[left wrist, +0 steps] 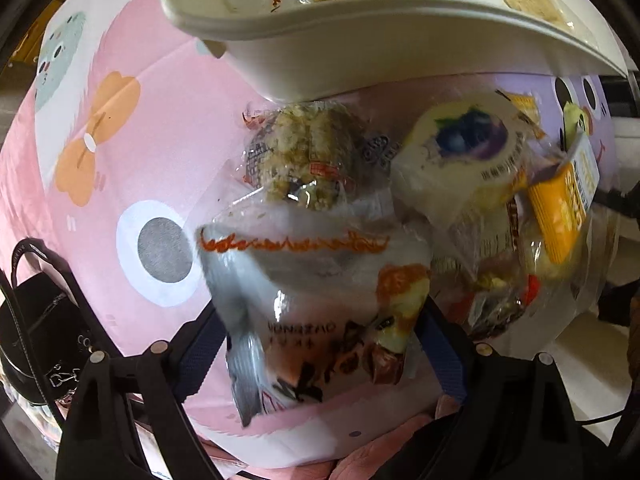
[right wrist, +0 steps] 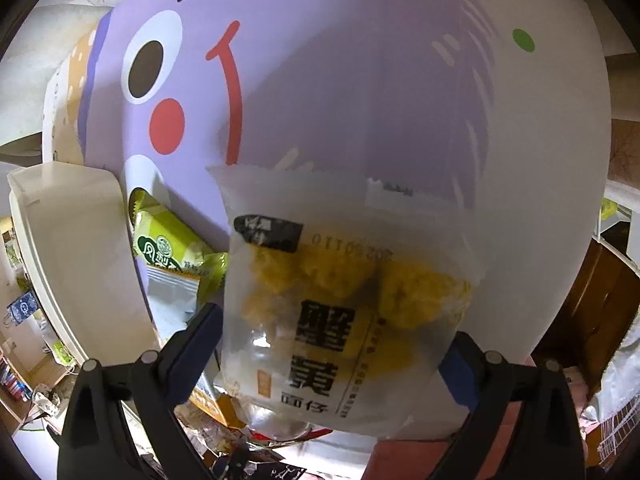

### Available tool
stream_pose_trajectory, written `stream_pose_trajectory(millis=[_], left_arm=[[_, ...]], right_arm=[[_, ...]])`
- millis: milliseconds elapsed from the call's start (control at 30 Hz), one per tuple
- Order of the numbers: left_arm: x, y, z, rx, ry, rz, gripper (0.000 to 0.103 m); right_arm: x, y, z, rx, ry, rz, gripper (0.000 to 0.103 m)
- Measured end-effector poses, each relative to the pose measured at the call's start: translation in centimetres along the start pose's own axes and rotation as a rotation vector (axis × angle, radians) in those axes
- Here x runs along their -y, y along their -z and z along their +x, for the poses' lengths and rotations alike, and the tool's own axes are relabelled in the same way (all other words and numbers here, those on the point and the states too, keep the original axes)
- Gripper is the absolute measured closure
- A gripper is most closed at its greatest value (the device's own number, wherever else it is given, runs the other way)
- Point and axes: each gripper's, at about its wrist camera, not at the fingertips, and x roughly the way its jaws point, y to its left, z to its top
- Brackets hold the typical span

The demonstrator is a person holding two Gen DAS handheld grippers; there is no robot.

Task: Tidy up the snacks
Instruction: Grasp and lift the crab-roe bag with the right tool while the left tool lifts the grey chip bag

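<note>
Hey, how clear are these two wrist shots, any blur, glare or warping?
Left wrist: strong fisheye bending on the cream tray, glare on the clear snack packet, its edges smeared. Right wrist: yellow snack packet fairly sharp, cartoon tablecloth evenly lit, corners dark.

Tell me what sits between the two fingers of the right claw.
In the right wrist view, a frosted snack packet with yellow pieces and bold black characters fills the gap between the right claw's blue-padded fingers.
</note>
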Motion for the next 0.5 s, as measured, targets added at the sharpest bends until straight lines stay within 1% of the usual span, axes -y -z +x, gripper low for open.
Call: stream_pose_trajectory(millis=[33, 100, 167, 200, 233, 300, 333, 367, 433, 500], left_arm=[[-0.2, -0.3, 0.0, 0.001, 0.003, -0.006, 0.014], [-0.3, -0.6, 0.2, -0.007, 0.019, -0.019, 0.021], [-1.0, -0.6, 0.7, -0.025, 0.035, -0.058, 0.026], [-1.3, -0.7, 0.8, -0.032, 0.052, -0.078, 0.034], [-1.6, -0.6, 1.0, -0.043, 0.069, -0.106, 0.033], [-2.2, -0.5, 1.3, -0.059, 0.085, -0.142, 0.037], [-2.3, -0.3, 1.4, -0.065, 0.086, -0.153, 0.037], [-2.5, -0.1, 1.5, -0.072, 0.076, -0.156, 0.038], [-2.8, 0.4, 1.7, -0.092, 0.052, -0.165, 0.039], [-3.1, 1.3, 1.8, -0.104, 0.053, -0.181, 0.042]], right_arm=[[0.0, -0.1, 0.1, -0.005, 0.011, 0.001, 0.005], [0.0, -0.2, 0.1, -0.013, 0.026, -0.002, 0.005], [-0.2, -0.3, 0.2, -0.025, 0.048, -0.01, 0.005], [-0.3, -0.3, 0.3, -0.029, 0.055, -0.011, 0.005], [-0.2, -0.3, 0.2, -0.033, 0.063, -0.011, 0.005], [-0.2, -0.2, 0.1, -0.037, 0.072, -0.012, 0.007], [-0.3, -0.2, 0.1, -0.036, 0.072, -0.016, 0.01], [-0.4, -0.2, 0.0, -0.035, 0.072, -0.02, 0.014], [-0.6, -0.1, -0.4, -0.026, 0.078, -0.035, 0.017], [-1.1, 0.4, -0.6, -0.017, 0.088, -0.05, 0.018]])
